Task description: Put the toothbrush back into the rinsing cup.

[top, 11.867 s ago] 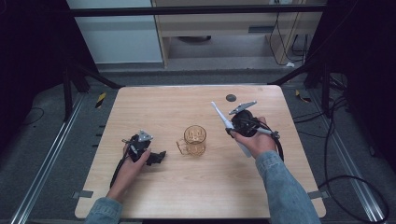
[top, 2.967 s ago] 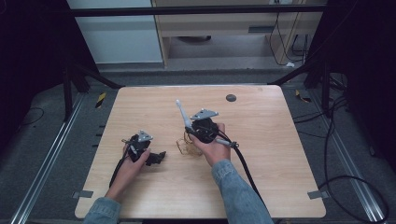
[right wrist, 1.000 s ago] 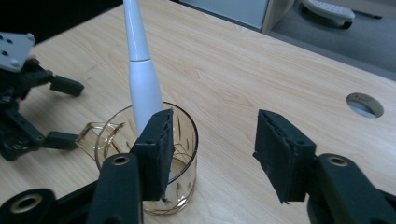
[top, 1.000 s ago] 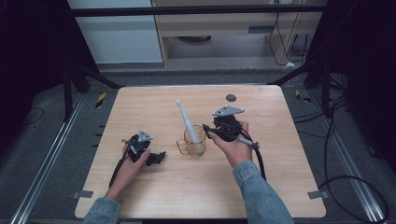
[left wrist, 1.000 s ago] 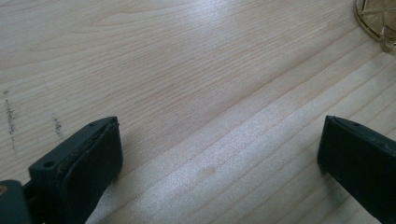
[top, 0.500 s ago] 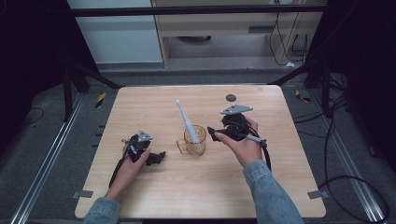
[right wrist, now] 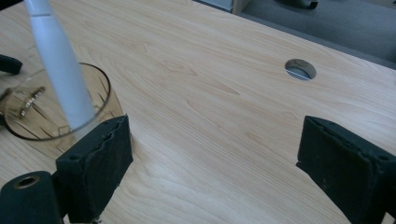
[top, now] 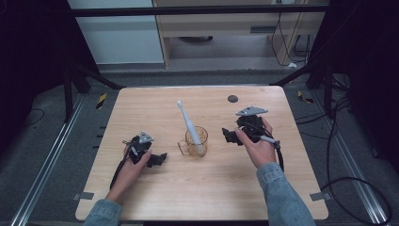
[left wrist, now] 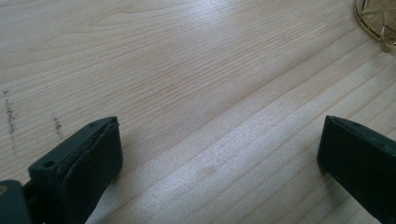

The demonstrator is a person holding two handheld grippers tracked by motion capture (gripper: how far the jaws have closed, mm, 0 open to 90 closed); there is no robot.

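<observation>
High view: right gripper [top: 230, 137] sits just right of the cup [top: 196, 141], apart from it, jaws pointing toward it; they have just been opening and nothing is between them. A white toothbrush [top: 188, 124] stands in the cup, leaning up and away from the right gripper. Left gripper [top: 157, 159] rests on the table [top: 155, 197], near the cup's left side, not touching it.

Left gripper view: jaws spread wide, bare wood between them. Cup base [left wrist: 377, 18] lies ahead and far to the right of the jaws.

Right gripper view: jaws wide apart, empty. Cup [right wrist: 28, 126] with toothbrush [right wrist: 58, 60] is just beyond the left jaw. A round table hole [right wrist: 300, 69] lies ahead, between the jaws' lines.
</observation>
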